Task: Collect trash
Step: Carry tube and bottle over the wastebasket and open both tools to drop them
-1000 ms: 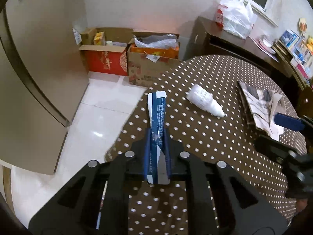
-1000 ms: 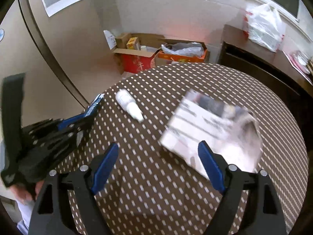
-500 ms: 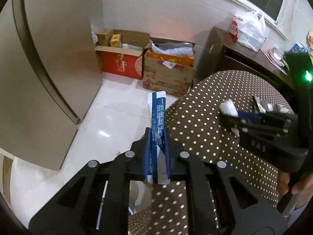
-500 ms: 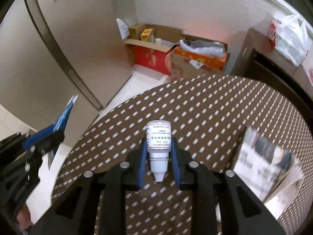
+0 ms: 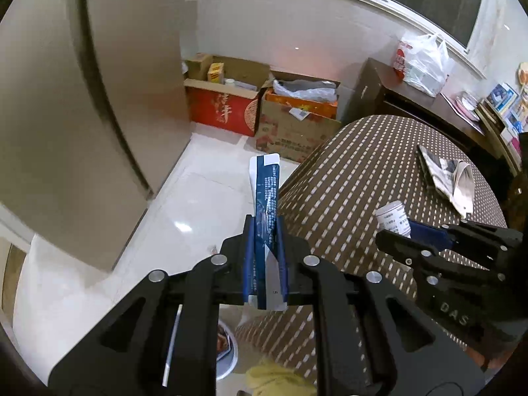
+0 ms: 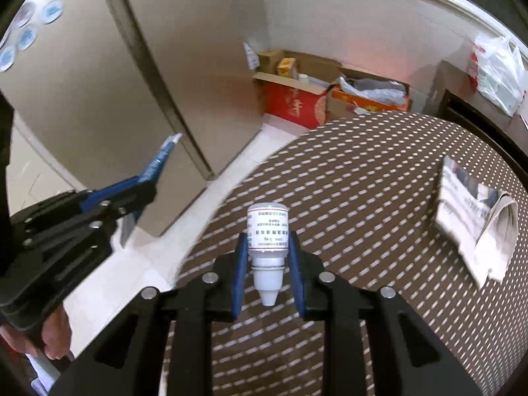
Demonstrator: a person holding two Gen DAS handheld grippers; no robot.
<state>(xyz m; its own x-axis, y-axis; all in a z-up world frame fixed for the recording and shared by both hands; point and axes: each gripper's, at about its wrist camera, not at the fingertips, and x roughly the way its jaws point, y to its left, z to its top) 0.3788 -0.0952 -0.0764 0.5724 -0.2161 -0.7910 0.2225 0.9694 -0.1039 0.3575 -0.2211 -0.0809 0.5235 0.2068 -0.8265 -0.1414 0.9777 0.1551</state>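
Observation:
My left gripper [image 5: 266, 227] is shut on a long blue and white sachet wrapper [image 5: 266, 194], which sticks up from its pads over the white floor just off the table's edge. That gripper [image 6: 145, 178] with the wrapper [image 6: 161, 158] also shows at the left of the right wrist view. My right gripper [image 6: 268, 247] is shut on a small white dropper bottle [image 6: 267, 241] with its nozzle toward the camera, held above the polka-dot tablecloth [image 6: 363, 178]. In the left wrist view the right gripper [image 5: 412, 231] grips the bottle [image 5: 392, 217] at the right.
A folded newspaper [image 6: 478, 217] lies on the round table's right side. Open cardboard boxes [image 5: 264, 112] stand on the floor by the far wall. A dark sideboard [image 5: 412, 99] carries a white plastic bag [image 5: 422, 62]. A beige cabinet [image 5: 99, 99] stands at the left.
My right gripper shut on the dropper bottle and lifted it off the table. Both grippers moved left toward the table's edge; the left one with the wrapper now hangs over the floor.

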